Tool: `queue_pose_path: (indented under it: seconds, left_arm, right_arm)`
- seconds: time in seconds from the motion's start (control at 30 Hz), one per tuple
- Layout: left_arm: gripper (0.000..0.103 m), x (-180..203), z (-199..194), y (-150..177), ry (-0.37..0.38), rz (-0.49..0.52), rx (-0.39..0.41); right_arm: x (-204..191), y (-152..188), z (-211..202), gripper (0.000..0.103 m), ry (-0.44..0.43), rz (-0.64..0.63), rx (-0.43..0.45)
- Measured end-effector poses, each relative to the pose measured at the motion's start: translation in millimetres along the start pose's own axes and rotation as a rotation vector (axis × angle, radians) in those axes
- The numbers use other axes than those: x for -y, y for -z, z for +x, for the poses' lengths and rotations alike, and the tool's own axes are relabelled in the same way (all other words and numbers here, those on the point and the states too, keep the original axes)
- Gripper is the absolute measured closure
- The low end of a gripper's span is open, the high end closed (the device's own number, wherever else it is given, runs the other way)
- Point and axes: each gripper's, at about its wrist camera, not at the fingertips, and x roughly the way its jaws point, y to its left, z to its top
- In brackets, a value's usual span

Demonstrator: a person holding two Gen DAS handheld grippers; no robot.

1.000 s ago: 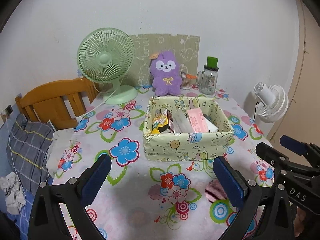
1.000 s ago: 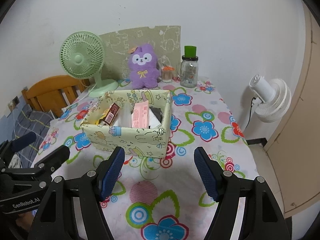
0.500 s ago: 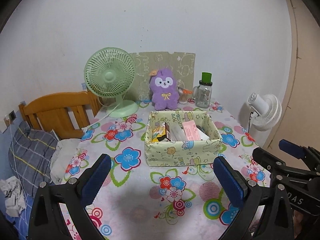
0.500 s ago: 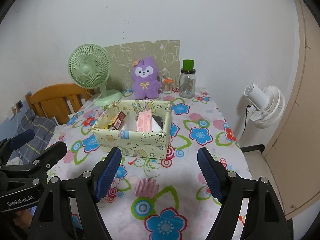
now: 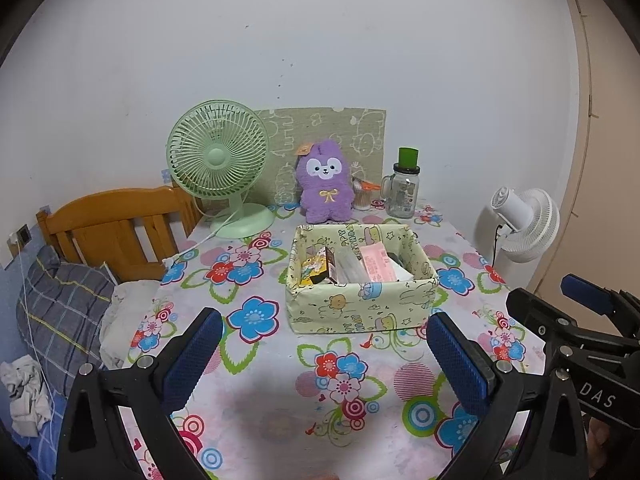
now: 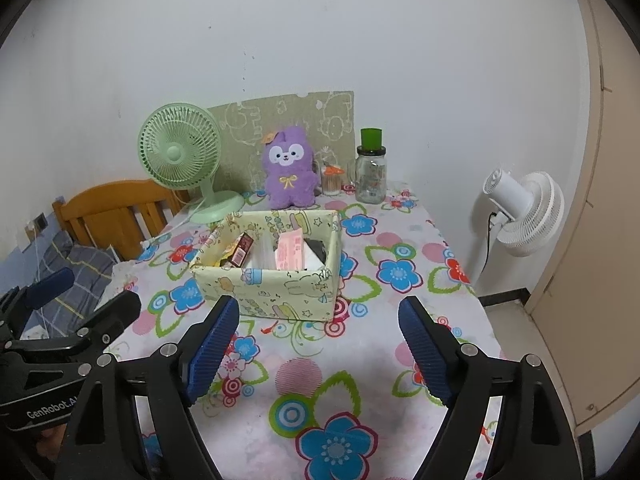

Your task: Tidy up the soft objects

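Observation:
A purple plush toy point(image 5: 325, 182) stands upright at the back of the flowered table point(image 5: 256, 400), against a green patterned board; it also shows in the right wrist view point(image 6: 289, 175). A pale yellow cartoon-print box point(image 5: 360, 280) holds packets and a pink pack in mid-table; it also shows in the right wrist view point(image 6: 272, 266). My left gripper point(image 5: 324, 360) is open and empty, in front of the box. My right gripper point(image 6: 320, 348) is open and empty, in front of the box, to the right of the left one.
A green desk fan point(image 5: 219, 164) stands back left, its cord trailing over the table edge. A glass jar with green lid point(image 5: 404, 192) stands back right. A white floor fan point(image 5: 524, 224) is off the right edge. A wooden bed frame point(image 5: 116, 228) and bedding lie left.
Both grippers have pulled back and up from the box, so the table and objects look smaller and farther. Both stay open.

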Motion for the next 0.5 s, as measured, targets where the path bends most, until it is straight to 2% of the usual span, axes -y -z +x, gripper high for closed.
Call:
queue_pose_path:
  seconds: [0.5]
  left_arm:
    - [0.0,-0.5,-3.3,-1.1,0.005,-0.009,0.015]
  right_arm:
    - [1.3,-2.4,-4.7,0.017,0.018,0.009,0.025]
